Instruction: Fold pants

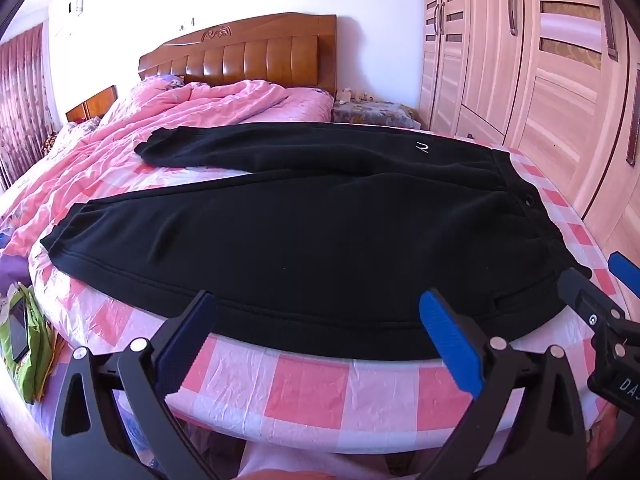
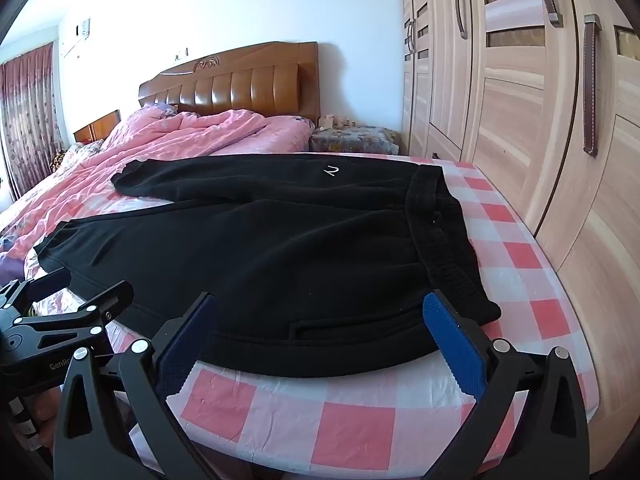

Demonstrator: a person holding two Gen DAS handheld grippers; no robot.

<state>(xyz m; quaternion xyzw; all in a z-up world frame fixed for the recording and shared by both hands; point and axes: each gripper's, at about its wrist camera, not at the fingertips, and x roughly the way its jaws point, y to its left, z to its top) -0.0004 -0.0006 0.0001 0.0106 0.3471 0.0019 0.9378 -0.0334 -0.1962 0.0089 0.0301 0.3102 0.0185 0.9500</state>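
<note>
Black sweatpants [image 1: 312, 236] [image 2: 260, 248] lie flat on the bed's pink-and-white checked cover [image 1: 304, 392] [image 2: 360, 428], waistband to the right, both legs stretching left, a small white logo on the far leg. My left gripper [image 1: 320, 320] hovers open over the near hem of the pants, blue pads wide apart, nothing between them. My right gripper [image 2: 320, 320] is open too, above the near edge by the waistband corner and a pocket slit. Each gripper shows at the edge of the other's view: the right one [image 1: 600, 300], the left one [image 2: 72, 300].
A pink quilt [image 1: 160, 120] is bunched toward the wooden headboard [image 1: 248, 48]. A light wooden wardrobe [image 1: 540, 60] [image 2: 520, 80] stands close along the bed's right side. A covered nightstand [image 2: 352, 138] sits by the headboard. A green bag with a tablet [image 1: 24, 332] lies at left.
</note>
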